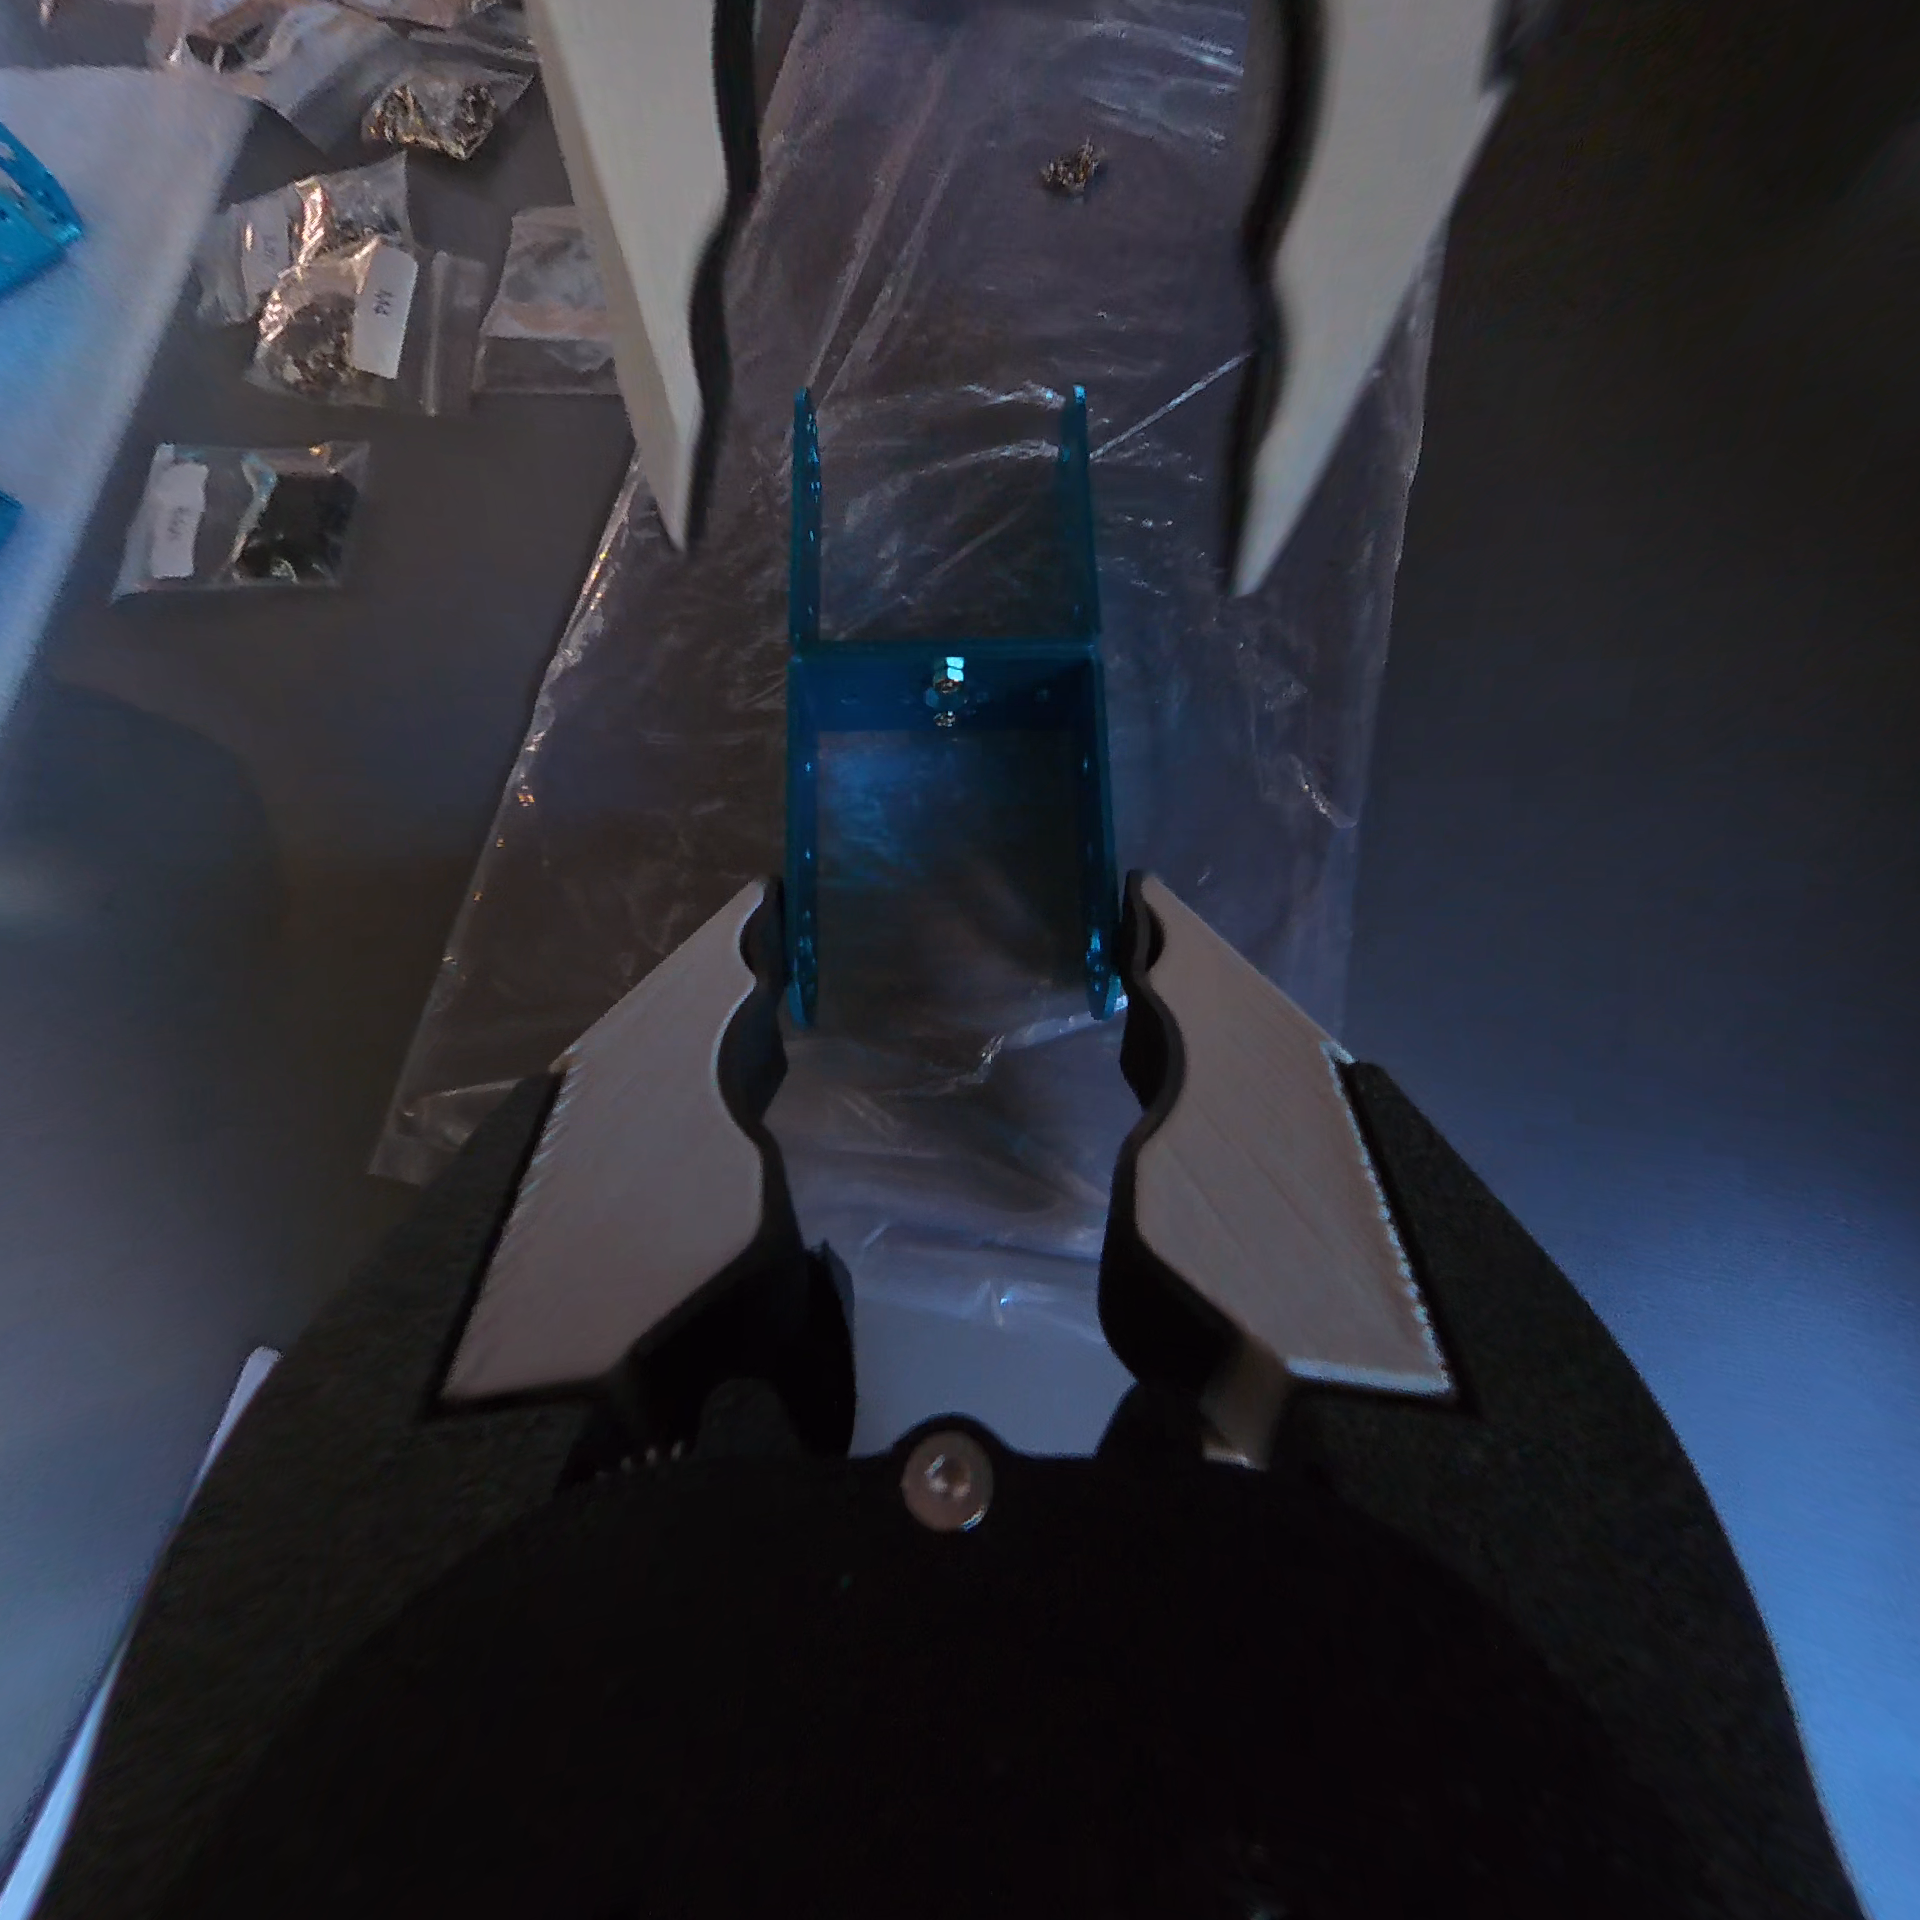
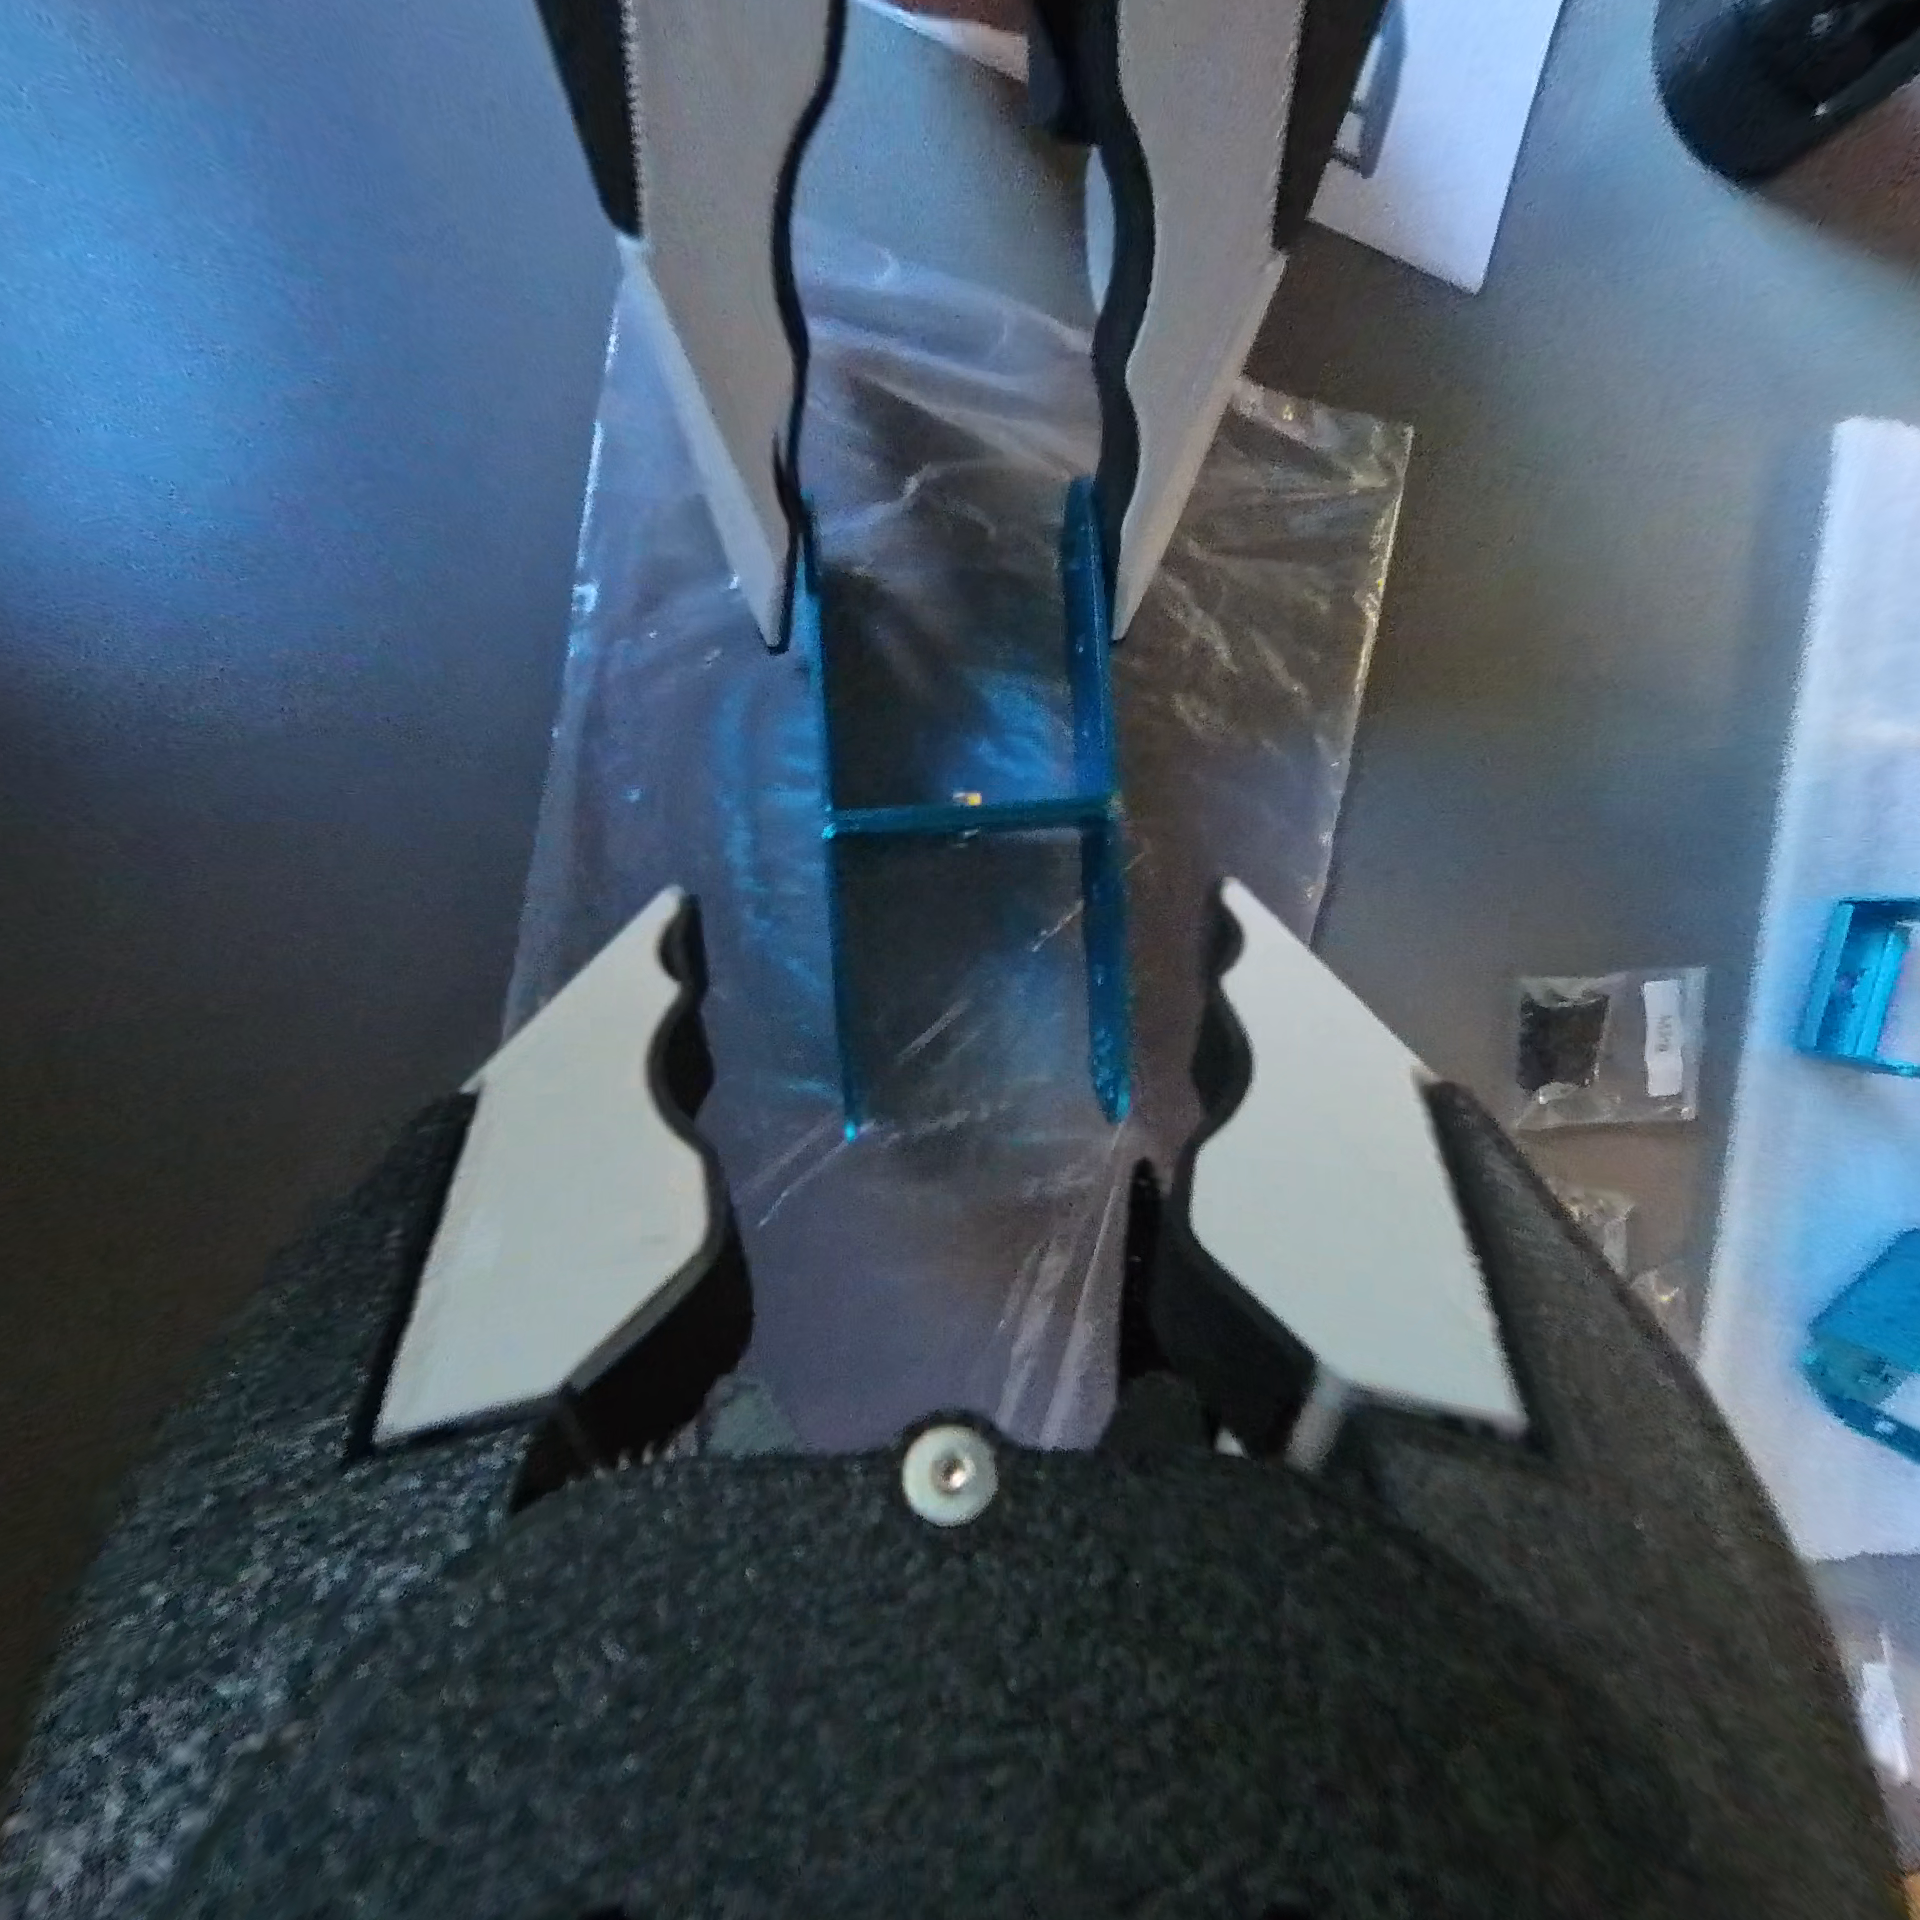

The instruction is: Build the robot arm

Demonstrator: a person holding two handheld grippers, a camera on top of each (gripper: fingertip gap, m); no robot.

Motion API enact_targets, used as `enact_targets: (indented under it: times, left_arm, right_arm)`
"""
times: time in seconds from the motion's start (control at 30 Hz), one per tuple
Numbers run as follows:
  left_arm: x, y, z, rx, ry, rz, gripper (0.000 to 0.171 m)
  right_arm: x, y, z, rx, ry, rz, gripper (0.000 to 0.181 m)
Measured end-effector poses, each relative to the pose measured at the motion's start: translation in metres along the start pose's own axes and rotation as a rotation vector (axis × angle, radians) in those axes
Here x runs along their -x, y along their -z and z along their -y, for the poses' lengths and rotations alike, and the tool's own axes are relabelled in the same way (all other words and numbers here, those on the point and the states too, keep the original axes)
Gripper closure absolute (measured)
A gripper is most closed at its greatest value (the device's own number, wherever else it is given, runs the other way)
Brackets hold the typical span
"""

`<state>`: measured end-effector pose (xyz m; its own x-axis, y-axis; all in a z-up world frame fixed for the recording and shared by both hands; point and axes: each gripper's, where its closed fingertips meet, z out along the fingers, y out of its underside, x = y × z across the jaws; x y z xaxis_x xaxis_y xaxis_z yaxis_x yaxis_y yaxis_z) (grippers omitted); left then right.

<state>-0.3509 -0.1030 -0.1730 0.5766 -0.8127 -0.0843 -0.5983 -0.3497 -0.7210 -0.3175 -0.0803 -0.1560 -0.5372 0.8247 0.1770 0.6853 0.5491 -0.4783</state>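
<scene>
Left tongs point(image 1: 951, 914): clenched on the near end of a blue anodised metal H-shaped bracket point(image 1: 945, 717), one finger pressed to the outside of each side plate. Right tongs point(image 2: 951, 935): released, fingers spread wider than the bracket and flanking its opposite end without touching it.

Bracket: two perforated side plates joined by a cross plate carrying a small silver bolt and nut point(image 1: 945, 681); held between the two tongs over a crinkled clear plastic bag point(image 1: 1039, 312). Whether it rests on the bag or is lifted cannot be told.

Bag: lies flat on the dark grey bench point(image 1: 1662, 727).

Handling, as a judgement: keep the left grip square on the plates so the bracket does not pivot; the right fingers should close evenly on both plates.

Surroundings: small clear packets of dark hardware point(image 1: 249, 520) with white labels, further blue metal parts point(image 2: 1860, 997) on white sheet.
</scene>
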Motion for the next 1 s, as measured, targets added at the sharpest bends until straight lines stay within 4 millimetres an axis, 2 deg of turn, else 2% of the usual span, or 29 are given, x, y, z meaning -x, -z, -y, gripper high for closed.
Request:
enact_targets:
  times: [0.07, 0.17, 0.37, 0.43, 0.53, 0.7, 0.87, 1.0]
  left_arm:
    - [0.0, 0.0, 0.0, 0.001, -0.016, 0.009, 0.107]
    - [0.0, 0.001, 0.0, 0.0, -0.009, 0.001, 0.107]
    - [-0.003, 0.005, 0.004, -0.024, 0.005, -0.022, 0.107]
    - [-0.005, 0.01, 0.015, -0.079, 0.032, -0.041, 0.106]
    - [0.001, 0.025, 0.031, -0.184, 0.095, -0.053, 0.106]
    - [0.027, 0.064, 0.061, -0.407, 0.227, -0.018, 0.086]
    - [0.042, 0.1, 0.087, -0.694, 0.425, -0.14, 0.072]
    - [0.052, 0.136, 0.101, -0.927, 0.54, -0.253, 0.073]
  right_arm:
    - [-0.003, -0.01, -0.002, 0.062, 0.004, 0.012, 0.094]
    - [-0.003, -0.02, -0.006, 0.15, 0.044, 0.019, 0.115]
    - [-0.001, -0.019, -0.003, 0.146, 0.079, -0.005, 0.118]
    - [0.002, -0.016, -0.003, 0.111, 0.035, 0.043, 0.118]
    - [0.002, -0.004, 0.006, -0.018, -0.08, 0.152, 0.119]
    - [-0.011, 0.031, 0.032, -0.35, -0.261, 0.324, 0.12]
    - [-0.021, 0.066, 0.059, -0.646, -0.419, 0.522, 0.119]
    - [-0.033, 0.091, 0.073, -0.862, -0.574, 0.708, 0.12]
